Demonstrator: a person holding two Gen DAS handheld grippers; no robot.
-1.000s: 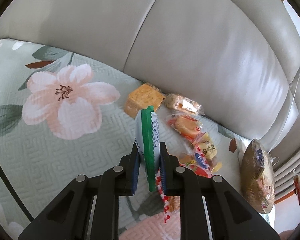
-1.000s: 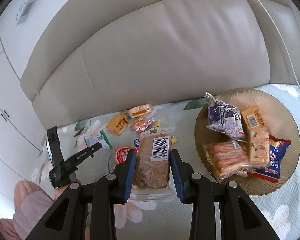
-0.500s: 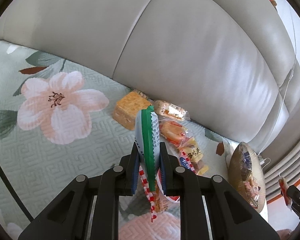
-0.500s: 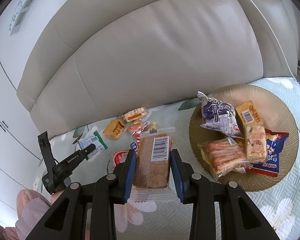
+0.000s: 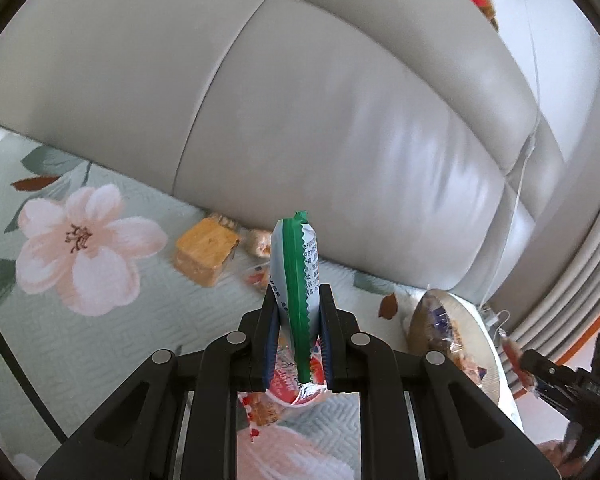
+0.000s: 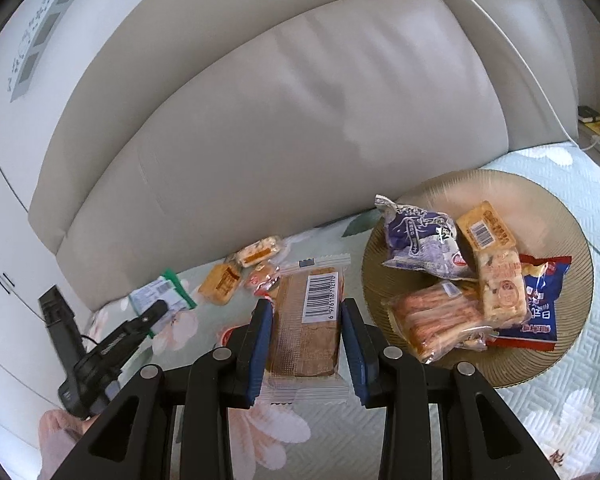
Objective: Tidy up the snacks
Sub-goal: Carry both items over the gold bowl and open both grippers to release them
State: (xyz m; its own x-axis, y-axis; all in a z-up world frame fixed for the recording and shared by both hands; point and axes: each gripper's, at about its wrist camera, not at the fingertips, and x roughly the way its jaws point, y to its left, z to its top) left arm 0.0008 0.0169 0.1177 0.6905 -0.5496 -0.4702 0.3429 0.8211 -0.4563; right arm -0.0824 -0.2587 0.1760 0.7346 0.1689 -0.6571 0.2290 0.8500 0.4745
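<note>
My left gripper is shut on a green-and-white snack packet and holds it upright above the sofa seat; it also shows in the right wrist view. My right gripper is shut on a clear-wrapped brown cake bar with a barcode, held above the seat left of the gold plate. The plate holds a purple packet, a blue packet and several wrapped cakes. Loose snacks lie by the backrest: an orange cake and small wrapped pieces.
The grey leather sofa backrest rises just behind the snacks. The seat has a pale green floral cover. A white cable runs down the backrest to a charger at the far right. A red-and-white packet lies under my left gripper.
My left gripper has lifted and swung right with the green packet; the plate now sits nearer in its view. My right gripper has shifted slightly toward the plate, still holding the cake bar.
</note>
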